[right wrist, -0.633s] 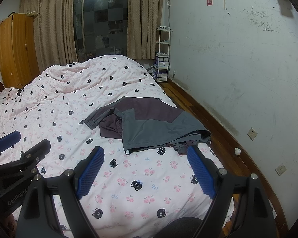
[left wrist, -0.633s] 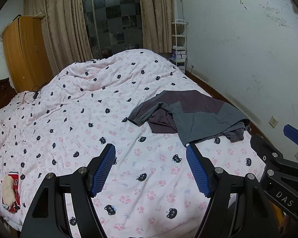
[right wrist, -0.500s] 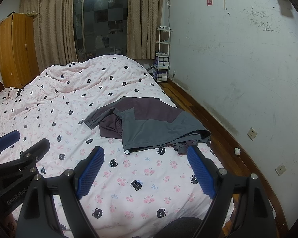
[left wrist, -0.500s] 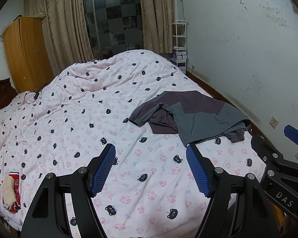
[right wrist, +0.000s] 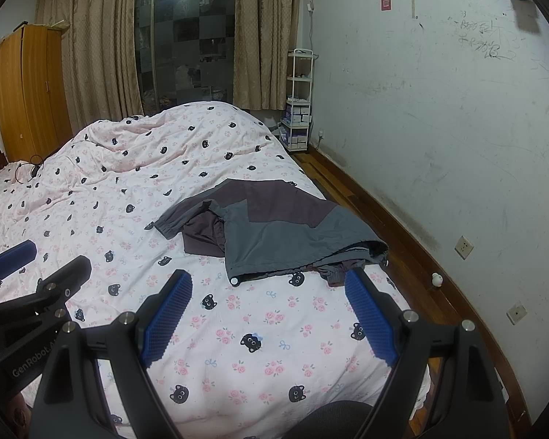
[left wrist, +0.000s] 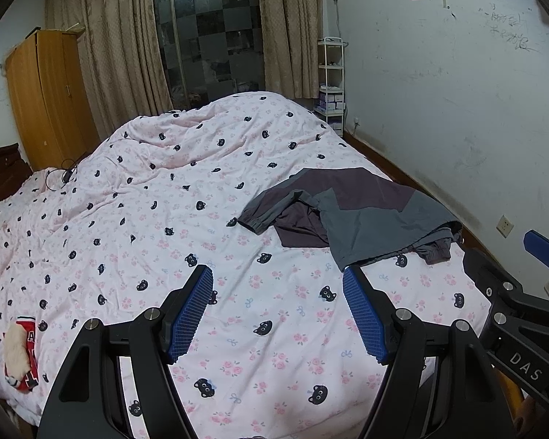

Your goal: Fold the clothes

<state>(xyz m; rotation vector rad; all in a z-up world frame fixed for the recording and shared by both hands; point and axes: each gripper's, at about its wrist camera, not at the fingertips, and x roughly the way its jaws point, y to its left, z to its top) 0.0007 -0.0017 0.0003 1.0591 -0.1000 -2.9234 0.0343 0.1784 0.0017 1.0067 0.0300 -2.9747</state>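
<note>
Bedroom, dim light, white scuffed wall (left wrist: 457,102) on the right, brown curtains (left wrist: 120,55) either side of a dark window (left wrist: 208,29) at the far end, wooden wardrobe (left wrist: 51,98) far left. Left wrist view: bed (left wrist: 164,190) covered by a pink quilt with black cat heads and small flowers; a red and white item (left wrist: 20,353) lies at the near left edge, a black cable (left wrist: 64,175) far left. Grey and dark purple jacket (left wrist: 355,216) lies crumpled on the right half of the bed, close to the right edge, one sleeve cuff pointing left. Left tool (left wrist: 278,307) hovers above bare quilt, near side of the jacket, blue pads well apart, nothing between them; its right fingertip sits just below the jacket's near hem in the frame, contact not determinable. Right tool (left wrist: 523,292) visible at the right border, only partly in frame. Right wrist view: same bed (right wrist: 128,183), white shelf rack (right wrist: 298,98) in the far corner, wood floor (right wrist: 402,248) along the wall. Jacket (right wrist: 274,230) lies ahead, near hem with a white snap facing the camera. Right tool (right wrist: 271,311) spread wide, empty, above quilt short of the jacket. Left tool (right wrist: 40,259) enters at the left border.
</note>
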